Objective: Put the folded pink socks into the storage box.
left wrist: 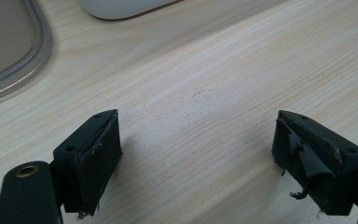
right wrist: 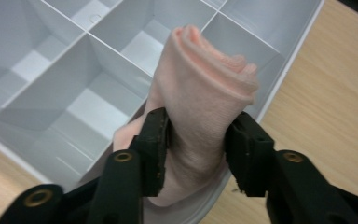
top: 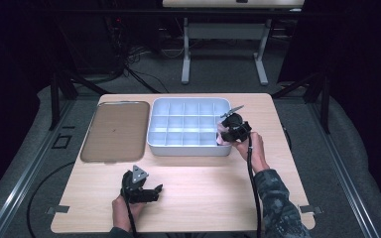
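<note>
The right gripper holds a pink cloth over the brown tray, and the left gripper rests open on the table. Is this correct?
Not quite. The right gripper holds the pink cloth over the white divided box, not the brown tray, as the right gripper view shows. The left gripper does rest open on the table.

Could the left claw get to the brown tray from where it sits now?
Probably yes. The left claw rests open on bare table, and the brown tray lies ahead and to its left with nothing between them. The right claw, with its pink cloth, is over at the white divided bin.
</note>
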